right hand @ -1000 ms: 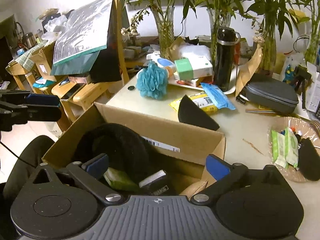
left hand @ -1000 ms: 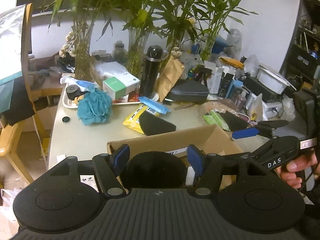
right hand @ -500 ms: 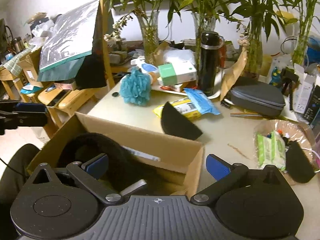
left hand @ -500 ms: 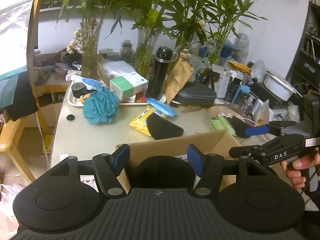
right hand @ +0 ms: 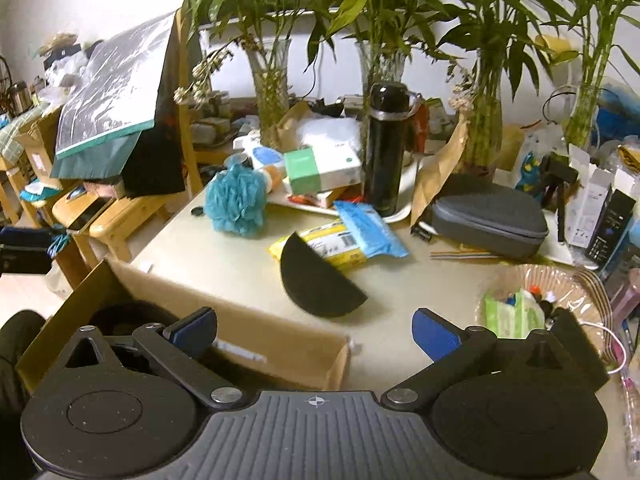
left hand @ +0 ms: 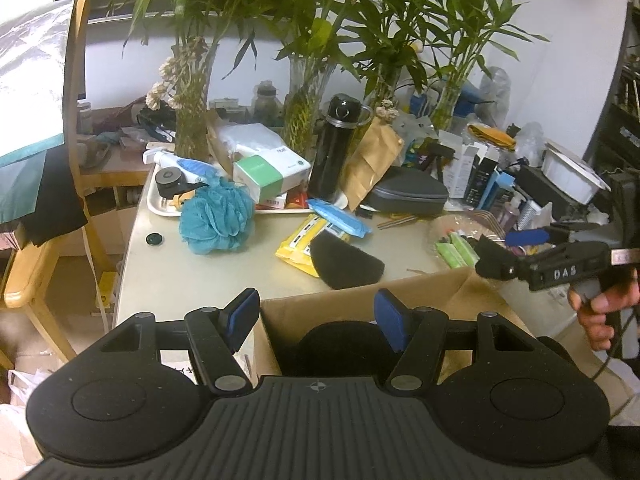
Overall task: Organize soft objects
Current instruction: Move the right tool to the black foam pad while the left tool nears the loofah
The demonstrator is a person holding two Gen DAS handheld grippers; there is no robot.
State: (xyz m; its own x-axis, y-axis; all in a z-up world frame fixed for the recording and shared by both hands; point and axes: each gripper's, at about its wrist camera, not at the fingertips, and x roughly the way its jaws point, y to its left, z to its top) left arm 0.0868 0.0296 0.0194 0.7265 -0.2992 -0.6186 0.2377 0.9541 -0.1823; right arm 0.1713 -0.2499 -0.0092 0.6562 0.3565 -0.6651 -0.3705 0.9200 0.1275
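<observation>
Right gripper (right hand: 314, 330): jaws spread wide, nothing between them, hanging over the near table edge beside the cardboard box (right hand: 240, 342). The black half-round foam pad (right hand: 316, 286) lies flat on the table just ahead of it, straight edge running from upper left to lower right, curved side toward the box.

Left gripper (left hand: 316, 318): jaws partly apart, empty, above the box mouth; the pad (left hand: 344, 262) sits beyond the far box wall. The right hand looks nearer.

Count: one foam pad on the table; one teal mesh bath pouf (right hand: 236, 202) farther back left; one dark soft mass in the box, possibly more beneath it.
</observation>
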